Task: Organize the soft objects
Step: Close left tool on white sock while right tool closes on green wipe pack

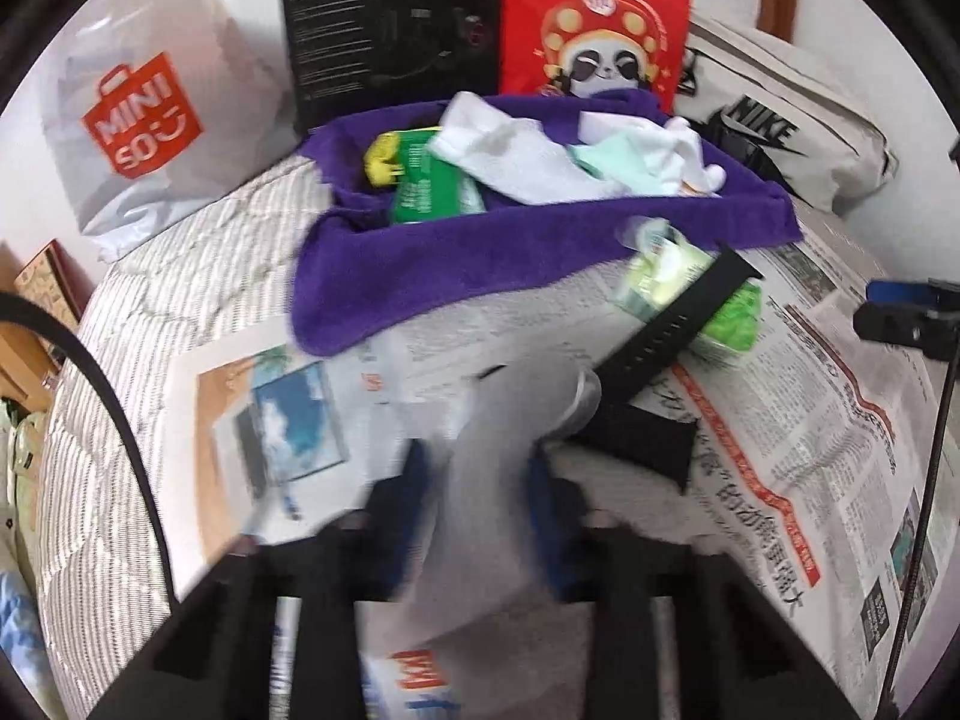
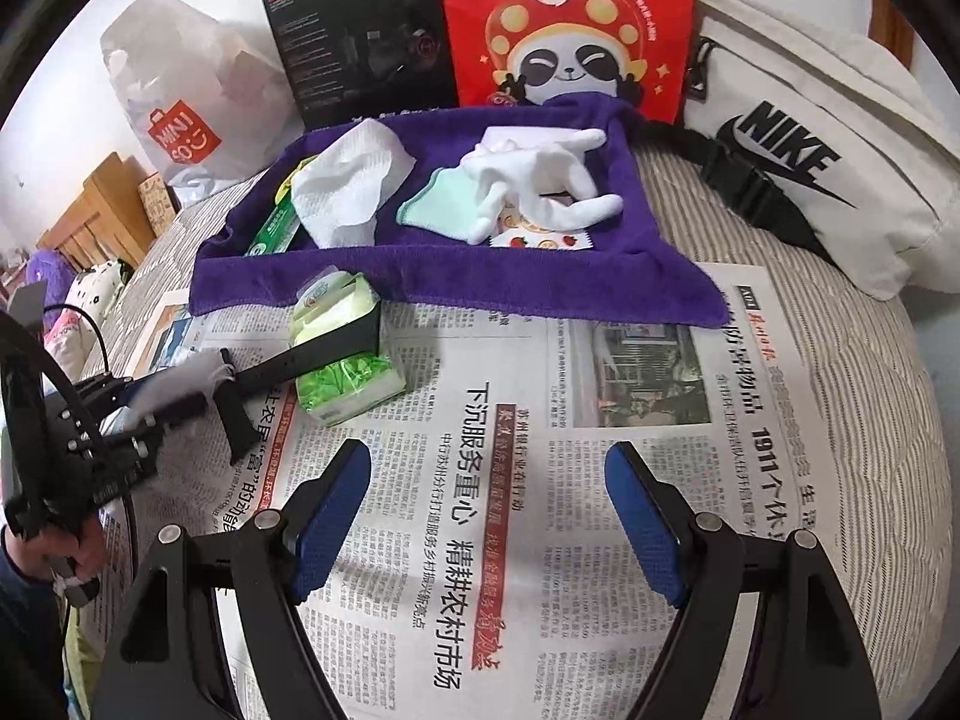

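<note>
- Newspaper [image 2: 540,420] covers a striped bedspread [image 2: 840,420], and a purple towel [image 2: 456,282] draped over a shallow tray sits at the sheet's far edge.
- Motion blur smears the left gripper [image 1: 480,468]; a grey soft item [image 1: 498,450] sits clamped between its blue pads, too blurred to name, just short of the purple towel.
- On the purple towel lie a white cloth [image 2: 351,186], a white glove [image 2: 540,180], a mint cloth [image 2: 438,201], a fruit-print piece partly hidden under the glove, and a green packet [image 2: 273,228] half covered by the white cloth.
- Just before the purple towel's front edge, a black strap [image 2: 300,360] crosses a green tissue pack [image 2: 342,354].
- Behind the purple towel stand a Miniso bag [image 2: 192,102], a black box [image 2: 360,36], a red panda bag [image 2: 564,30] and a Nike bag [image 2: 810,138].
- Nearer than the purple towel, the right gripper [image 2: 486,516] hangs with fingers spread wide over bare newspaper, holding nothing.
</note>
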